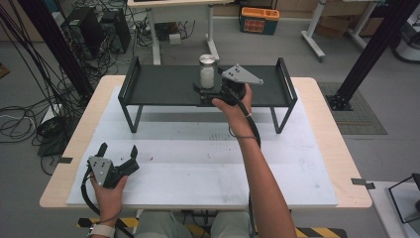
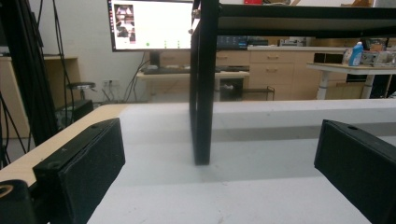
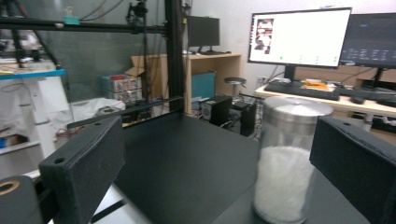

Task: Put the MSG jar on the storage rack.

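— Two grippers, one jar. Which is working?

— The right gripper (image 1: pixel 204 91). It is up at the black shelf (image 1: pixel 163 87), with the jar (image 1: pixel 206 71) standing upright on the shelf top between its jaws. In the right gripper view those jaws are spread wide, the jar (image 3: pixel 288 158) close to one jaw and well off the other. No pad touches the glass that I can make out, though the blur at the jar's edge makes that hard to swear to.

— And the left?

— The left gripper (image 1: pixel 118 153) rests low on the white mat (image 1: pixel 198 168), near the person's edge of the table, jaws spread and holding nothing. Its view looks at a shelf leg (image 2: pixel 202 93).

— So which step?

— I judge it to be the moment around the grasp on the jar, with the jaws not closed.

— Next move?

— Centre the jar between the pads, then close squarely below the metal lid (image 3: pixel 296 109). It is tall, so an off-centre squeeze could tip it.
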